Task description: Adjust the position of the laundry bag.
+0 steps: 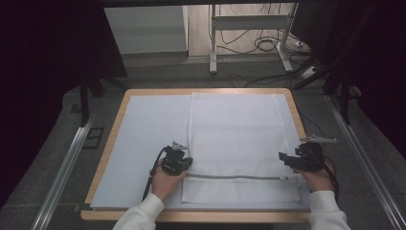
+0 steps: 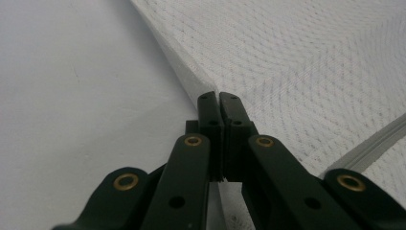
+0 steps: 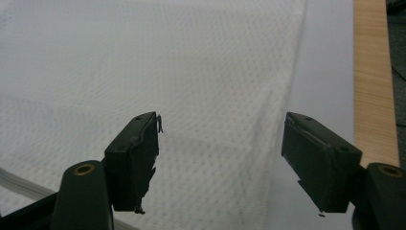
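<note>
A white mesh laundry bag [image 1: 237, 143] lies flat on the bench [image 1: 201, 91], over a pale sheet [image 1: 143, 143] that covers most of the wooden top. The bag sits right of the bench's middle, its far edge close to the far rim and its near edge close to the near rim. A grey zipper [image 1: 234, 177] runs left to right across the bag near its near end.

The left tongs [image 1: 184, 163] sit at the bag's left edge, just far of the zipper's left end, held by the left hand [image 1: 165, 182] that comes in from the near side. In the left gripper view the tongs [image 2: 219, 103] are together, their tips pressed against each other right at the raised edge of the mesh [image 2: 297, 62], with the fabric's rim caught between the tips. The zipper [image 2: 368, 143] passes to the right of them.

The right tongs [image 1: 283, 159] are at the bag's right side, just far of the zipper's right end, held by the right hand [image 1: 320, 179]. In the right gripper view the tongs [image 3: 220, 139] stand wide apart above the mesh [image 3: 158, 62], with nothing gripped; the bag's right edge runs between them, and the wooden rim [image 3: 371, 81] shows at the right.
</note>
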